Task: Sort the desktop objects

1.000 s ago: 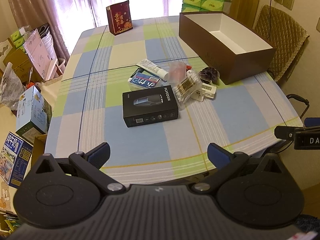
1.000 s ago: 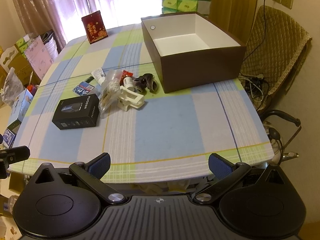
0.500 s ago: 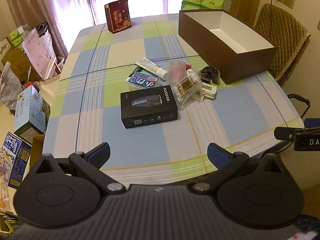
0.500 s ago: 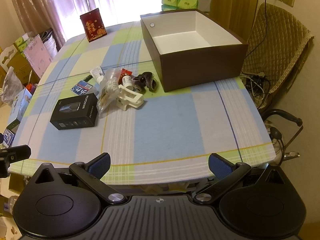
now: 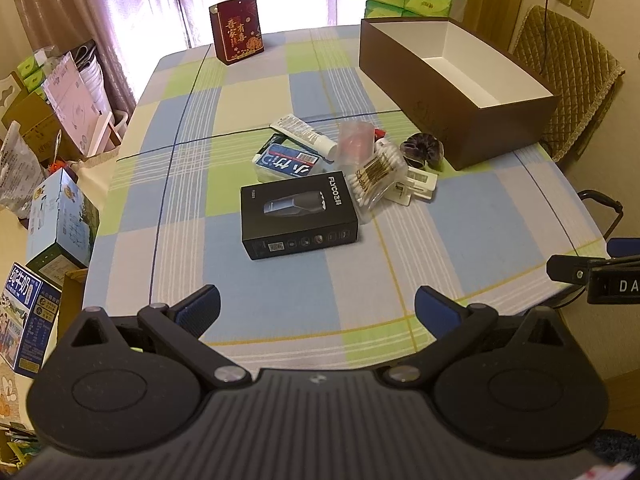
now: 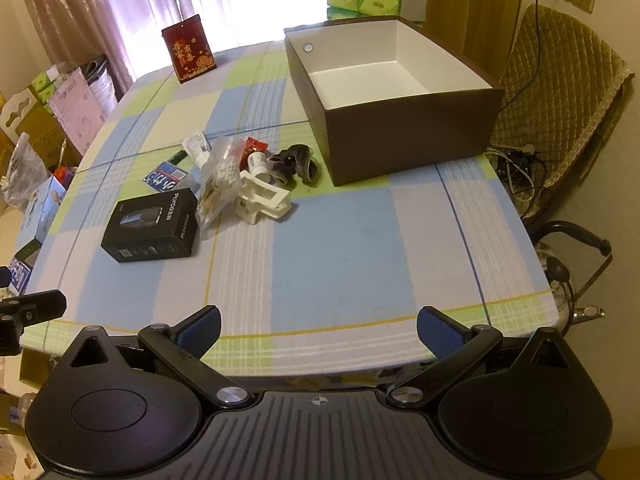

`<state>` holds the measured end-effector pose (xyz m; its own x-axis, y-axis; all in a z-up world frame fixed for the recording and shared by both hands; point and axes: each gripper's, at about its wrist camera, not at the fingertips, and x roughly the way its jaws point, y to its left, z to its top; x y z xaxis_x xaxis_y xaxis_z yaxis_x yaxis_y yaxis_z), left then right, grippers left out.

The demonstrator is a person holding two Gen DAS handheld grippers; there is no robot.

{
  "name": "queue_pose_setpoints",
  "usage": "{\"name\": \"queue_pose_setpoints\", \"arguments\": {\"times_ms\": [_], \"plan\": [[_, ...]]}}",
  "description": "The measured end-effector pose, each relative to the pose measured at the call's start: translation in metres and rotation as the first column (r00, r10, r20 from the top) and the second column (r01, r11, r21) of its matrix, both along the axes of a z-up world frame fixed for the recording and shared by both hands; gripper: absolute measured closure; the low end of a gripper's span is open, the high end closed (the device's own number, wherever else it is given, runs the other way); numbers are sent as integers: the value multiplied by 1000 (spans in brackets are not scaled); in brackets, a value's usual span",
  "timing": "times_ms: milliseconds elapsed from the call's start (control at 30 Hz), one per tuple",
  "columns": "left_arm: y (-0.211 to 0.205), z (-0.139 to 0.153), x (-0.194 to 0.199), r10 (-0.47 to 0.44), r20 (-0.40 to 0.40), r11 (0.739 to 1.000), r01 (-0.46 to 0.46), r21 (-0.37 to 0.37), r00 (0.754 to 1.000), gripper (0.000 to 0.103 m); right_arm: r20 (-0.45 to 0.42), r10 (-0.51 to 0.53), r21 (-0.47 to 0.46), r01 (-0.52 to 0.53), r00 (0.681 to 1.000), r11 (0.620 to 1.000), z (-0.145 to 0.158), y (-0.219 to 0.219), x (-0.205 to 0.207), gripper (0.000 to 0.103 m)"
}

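The counter (image 5: 280, 304) wears a checked cloth of pale blue, light green, cream and grey squares, crossed by thin white stripes with dark blue and yellow lines. On it lie a black carton (image 5: 298, 216) with white lettering, a blue packet (image 5: 288, 162) with white characters, a white clip (image 6: 262, 199) and a dark brown box (image 6: 400, 96) lined white inside. At the far left stands a dark red pouch (image 5: 237, 28) with gold characters; both grippers' fingers (image 5: 200, 308) carry blue pads.

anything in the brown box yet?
No. The brown box shows only its bare white floor; the items sit outside on the table.
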<state>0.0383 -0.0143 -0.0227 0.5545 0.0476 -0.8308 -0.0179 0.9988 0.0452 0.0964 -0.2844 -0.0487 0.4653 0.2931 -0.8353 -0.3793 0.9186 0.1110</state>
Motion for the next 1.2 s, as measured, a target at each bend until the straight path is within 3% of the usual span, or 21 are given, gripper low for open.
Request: {"name": "queue_pose_setpoints", "arguments": {"times_ms": [667, 1200], "plan": [[6, -2, 13, 10, -8, 1000, -10, -5, 1000, 1, 17, 57, 53, -58, 998, 997, 4, 15, 16, 2], [12, -5, 38, 21, -25, 1000, -21, -10, 999, 1, 107, 140, 114, -152, 984, 982, 2, 19, 33, 2]]}}
